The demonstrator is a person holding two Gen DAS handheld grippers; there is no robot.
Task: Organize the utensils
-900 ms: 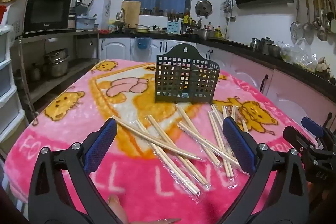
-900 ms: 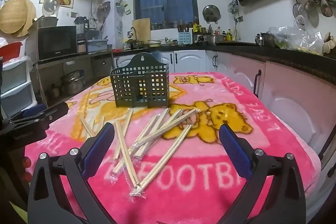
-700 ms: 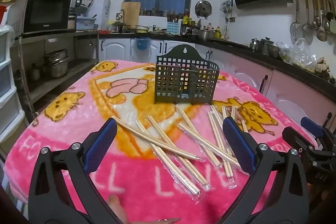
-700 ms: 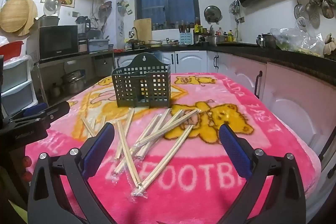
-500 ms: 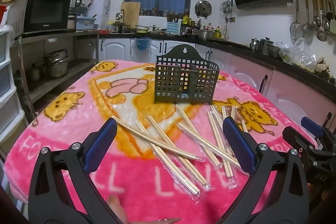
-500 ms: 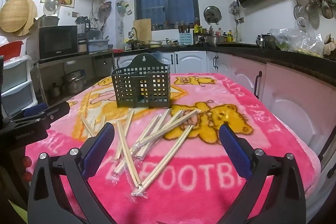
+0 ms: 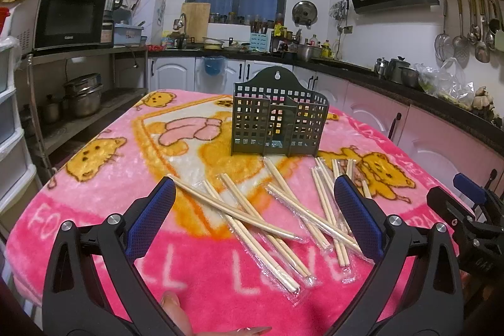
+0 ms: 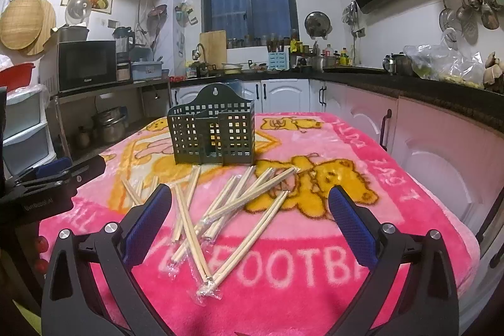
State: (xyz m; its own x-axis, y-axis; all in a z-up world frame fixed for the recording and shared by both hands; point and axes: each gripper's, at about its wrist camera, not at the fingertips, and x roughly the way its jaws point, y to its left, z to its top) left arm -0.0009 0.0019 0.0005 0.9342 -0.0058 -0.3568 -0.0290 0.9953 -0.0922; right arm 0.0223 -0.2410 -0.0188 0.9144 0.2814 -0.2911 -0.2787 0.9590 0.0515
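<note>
Several pairs of wooden chopsticks in clear wrappers (image 7: pixel 271 210) lie scattered on a pink cartoon blanket (image 7: pixel 94 188). They also show in the right wrist view (image 8: pixel 226 210). A dark green lattice utensil holder (image 7: pixel 278 118) stands upright behind them; it also shows in the right wrist view (image 8: pixel 212 133). My left gripper (image 7: pixel 255 210) is open and empty, hovering over the near chopsticks. My right gripper (image 8: pixel 250 216) is open and empty, held above the chopsticks on its side. Each gripper shows at the edge of the other's view.
The blanket covers a table whose near edge lies below both grippers. Pink cabinets (image 8: pixel 441 153) run along the right. A shelf with a microwave (image 7: pixel 67 18) and pots stands at the left. A counter with kitchen clutter (image 7: pixel 252 46) lies behind.
</note>
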